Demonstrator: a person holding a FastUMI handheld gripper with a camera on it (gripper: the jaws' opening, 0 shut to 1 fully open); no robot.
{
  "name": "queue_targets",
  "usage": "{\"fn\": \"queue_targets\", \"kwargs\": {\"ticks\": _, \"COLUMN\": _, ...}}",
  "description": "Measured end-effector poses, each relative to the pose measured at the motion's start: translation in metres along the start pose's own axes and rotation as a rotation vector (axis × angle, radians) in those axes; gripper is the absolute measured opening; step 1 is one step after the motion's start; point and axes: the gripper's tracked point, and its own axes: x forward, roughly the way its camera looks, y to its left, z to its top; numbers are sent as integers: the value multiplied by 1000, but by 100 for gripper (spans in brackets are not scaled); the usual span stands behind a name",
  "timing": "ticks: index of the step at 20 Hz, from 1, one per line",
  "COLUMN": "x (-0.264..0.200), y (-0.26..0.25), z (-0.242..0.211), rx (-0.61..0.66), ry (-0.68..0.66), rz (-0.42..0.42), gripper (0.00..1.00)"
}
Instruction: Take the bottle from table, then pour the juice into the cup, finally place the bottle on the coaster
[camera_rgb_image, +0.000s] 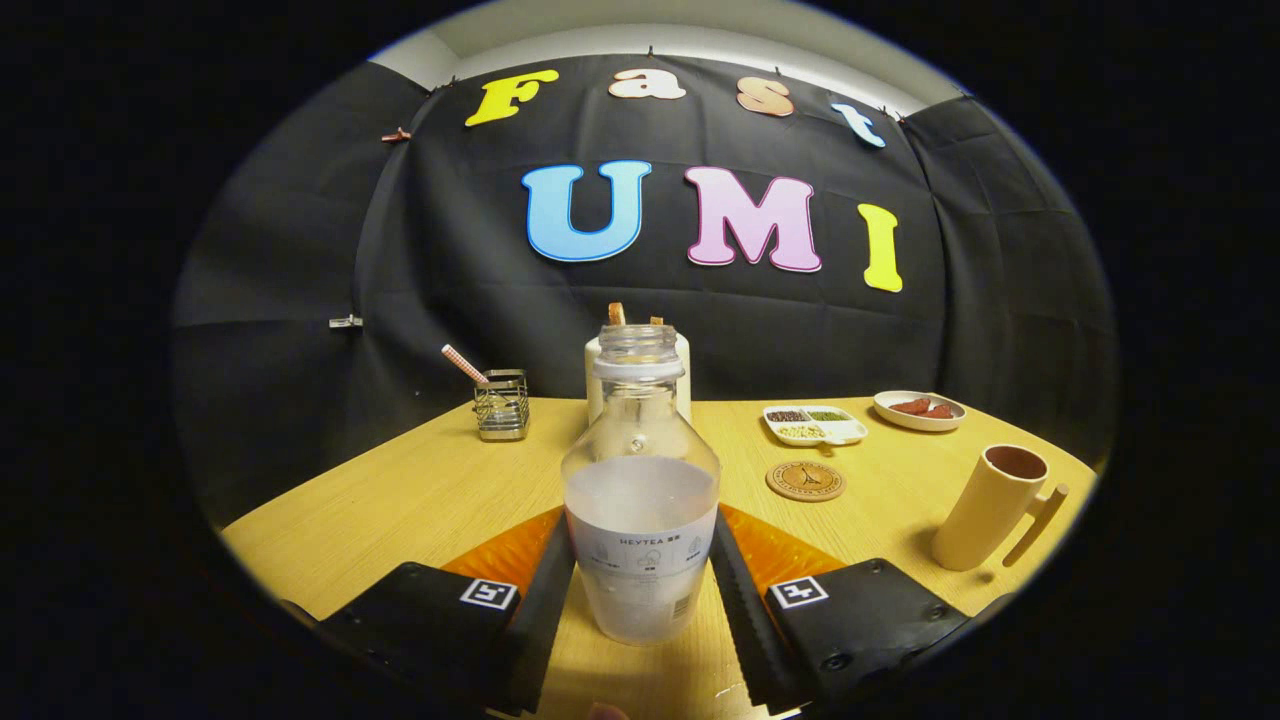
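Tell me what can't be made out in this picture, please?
- Gripper view: the white container behind the bottle is mostly hidden by it.
- Whether the fingers press the bottle or merely flank it: the contact is unclear.
- What fills the divided tray and small dish: too small.
- Inside of the cup: its rim blocks the bottom.
- Coaster design: too small.

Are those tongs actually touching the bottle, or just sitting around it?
Touching. In the gripper view both fingers of the tongs lie flush against the bottle, one on each side of its lower half, with no gap showing.
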Motion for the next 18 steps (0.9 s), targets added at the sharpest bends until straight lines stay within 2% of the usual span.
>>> {"fn": "queue_targets", "kwargs": {"ticks": 4, "x": -25, "y": -8, "z": 49, "rx": 43, "ry": -52, "rz": -6, "gripper": 76}}
{"fn": "queue_targets", "kwargs": {"ticks": 7, "x": -43, "y": -21, "z": 66, "rx": 92, "ry": -40, "rz": -7, "gripper": 76}}
{"fn": "queue_targets", "kwargs": {"ticks": 13, "x": -63, "y": -73, "z": 69, "rx": 179, "ry": 7, "rz": -76, "gripper": 76}}
{"fn": "queue_targets", "kwargs": {"ticks": 18, "x": -66, "y": -96, "z": 70, "rx": 242, "ry": 66, "rz": -67, "gripper": 76}}
